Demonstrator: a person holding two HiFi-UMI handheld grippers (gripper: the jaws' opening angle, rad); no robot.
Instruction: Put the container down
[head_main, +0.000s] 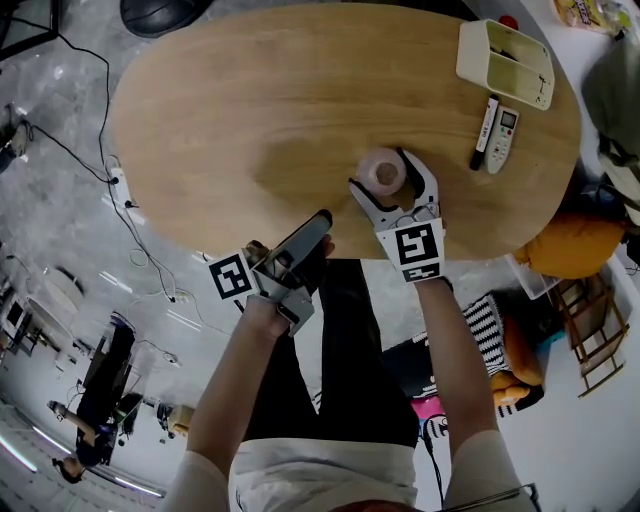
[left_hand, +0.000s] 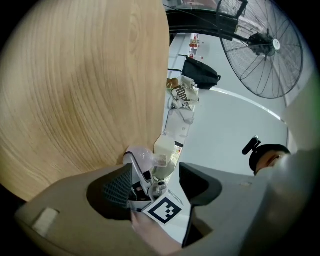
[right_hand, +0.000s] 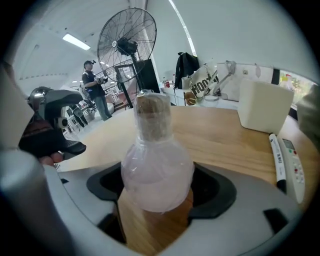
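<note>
A translucent pinkish round-bellied flask container (right_hand: 156, 170) with a cork-coloured neck is at the near edge of the oval wooden tabletop (head_main: 250, 120). The right gripper (head_main: 378, 168) has its jaws closed against the bulb's two sides. The left gripper (left_hand: 155, 185) hangs just off that near edge, jaws apart and empty. A cream plastic bin (head_main: 505, 62) stands by the far right edge.
</note>
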